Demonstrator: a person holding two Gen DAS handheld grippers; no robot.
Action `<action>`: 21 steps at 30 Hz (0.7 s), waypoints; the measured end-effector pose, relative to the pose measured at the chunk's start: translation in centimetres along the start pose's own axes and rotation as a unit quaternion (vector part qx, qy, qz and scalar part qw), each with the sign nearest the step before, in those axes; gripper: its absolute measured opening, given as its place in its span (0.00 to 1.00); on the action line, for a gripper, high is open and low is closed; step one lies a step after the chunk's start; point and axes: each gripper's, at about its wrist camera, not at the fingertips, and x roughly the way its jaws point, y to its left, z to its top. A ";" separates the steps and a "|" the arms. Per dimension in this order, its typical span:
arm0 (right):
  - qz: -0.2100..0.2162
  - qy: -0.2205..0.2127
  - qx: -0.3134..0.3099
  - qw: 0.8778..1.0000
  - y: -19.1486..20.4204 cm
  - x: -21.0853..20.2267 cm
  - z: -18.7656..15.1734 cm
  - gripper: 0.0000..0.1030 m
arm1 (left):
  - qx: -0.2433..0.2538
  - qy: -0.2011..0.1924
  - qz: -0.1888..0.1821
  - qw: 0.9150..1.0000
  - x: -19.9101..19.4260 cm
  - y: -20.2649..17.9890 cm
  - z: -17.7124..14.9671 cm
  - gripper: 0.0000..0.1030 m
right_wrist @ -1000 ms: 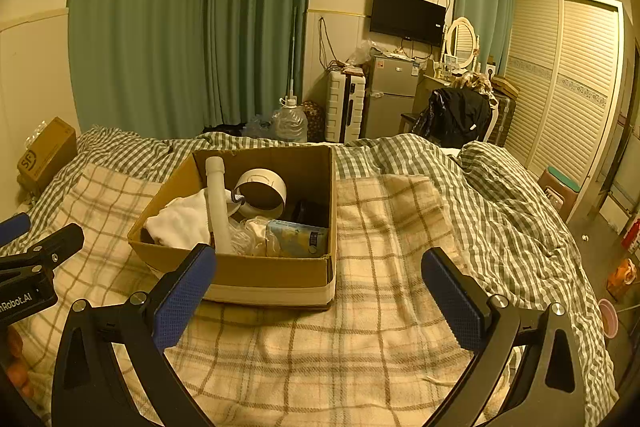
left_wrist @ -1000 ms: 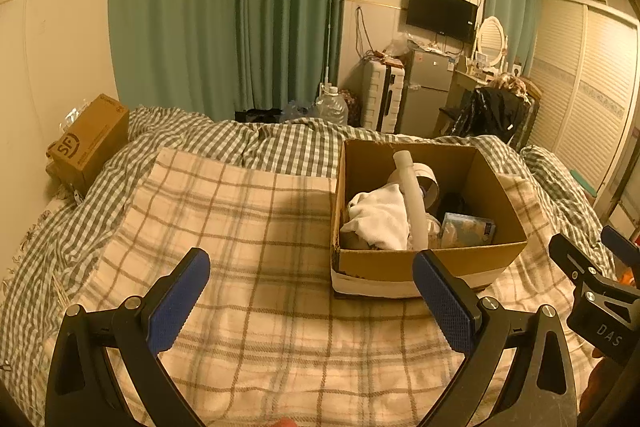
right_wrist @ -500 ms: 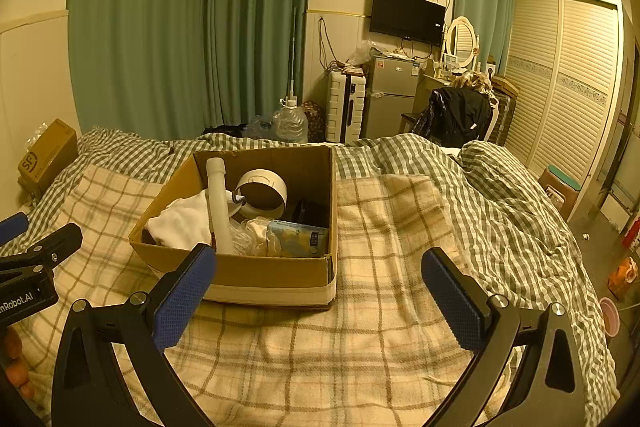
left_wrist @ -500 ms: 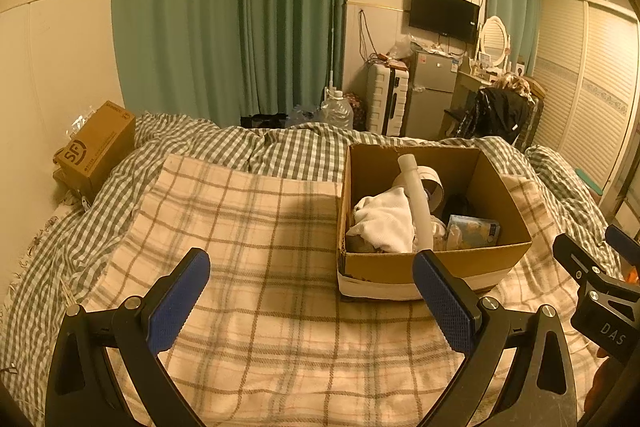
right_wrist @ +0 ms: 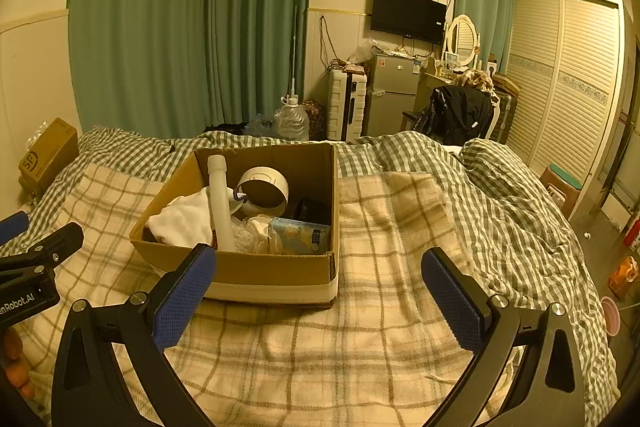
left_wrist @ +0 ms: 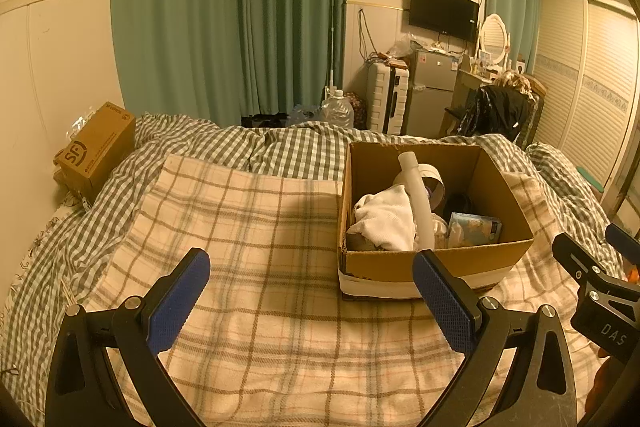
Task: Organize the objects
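Observation:
An open cardboard box [left_wrist: 436, 263] [right_wrist: 276, 267] stands on a plaid blanket on the bed. It holds a white cloth [left_wrist: 386, 217] [right_wrist: 182, 221], an upright white tube [left_wrist: 418, 199] [right_wrist: 220, 203], a white tape roll [right_wrist: 262, 193], a blue packet [left_wrist: 474, 229] [right_wrist: 300, 237] and crumpled plastic. My left gripper [left_wrist: 310, 301] is open and empty, in front and left of the box. My right gripper [right_wrist: 320, 293] is open and empty, in front of the box. Each gripper shows at the edge of the other's view.
The plaid blanket [left_wrist: 248, 235] lies over a checked duvet [right_wrist: 500, 195]. A brown SF carton [left_wrist: 96, 147] sits at the bed's left edge by the wall. Beyond the bed are green curtains, a water jug [right_wrist: 292, 123], a suitcase, a fridge and a wardrobe.
The left wrist view has tilted up slightly, so the box sits lower in it. The right gripper has barely moved. Both grippers stay open.

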 end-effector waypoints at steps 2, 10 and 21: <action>-0.001 0.000 0.000 1.000 0.0 0.0 -0.1 1.00 | 0.000 0.000 0.000 1.000 0.0 0.0 0.0 1.00; 0.001 0.001 0.001 1.000 0.0 0.1 -0.1 1.00 | 0.001 0.002 0.001 1.000 0.1 0.2 0.0 1.00; 0.002 0.004 0.001 1.000 0.1 0.3 -0.4 1.00 | 0.001 0.007 0.002 1.000 0.6 0.4 -0.1 1.00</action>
